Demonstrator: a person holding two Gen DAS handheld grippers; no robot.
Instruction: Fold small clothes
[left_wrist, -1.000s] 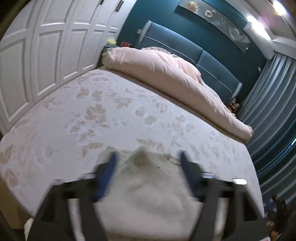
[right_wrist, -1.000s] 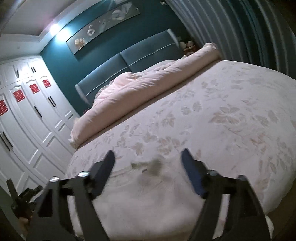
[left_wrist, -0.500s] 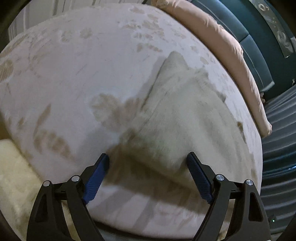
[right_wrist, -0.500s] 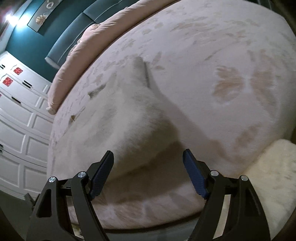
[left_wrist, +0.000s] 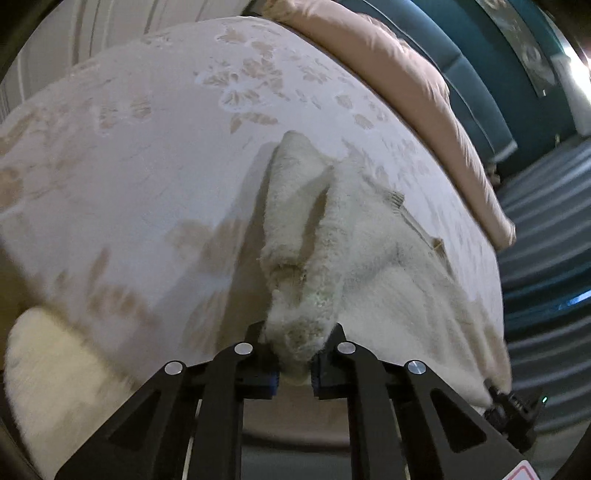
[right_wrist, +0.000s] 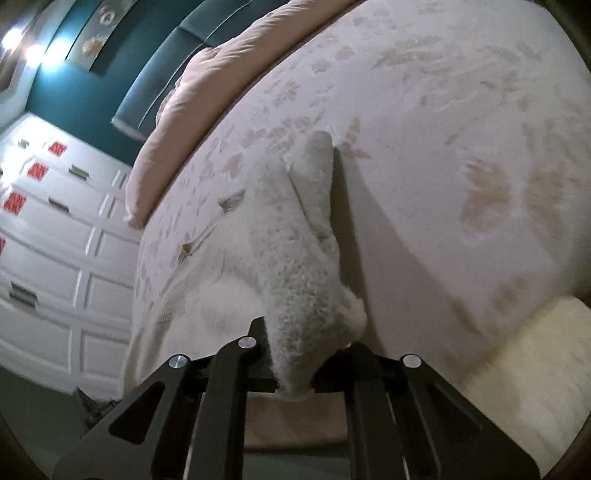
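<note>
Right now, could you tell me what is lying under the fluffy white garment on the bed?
The fluffy white garment lies on the floral bedspread, visible all around it. Whatever sits directly beneath is covered. Both grippers, left and right, pinch its near edge.

A bed (left_wrist: 147, 166) covered by a pale leaf-patterned spread is seen, with a pink duvet (left_wrist: 406, 81) rolled against a blue headboard (right_wrist: 162, 85). A teal wall (right_wrist: 74, 88), white wardrobe (right_wrist: 55, 258) and what may be grey curtains (left_wrist: 546, 229) are shown.
</note>
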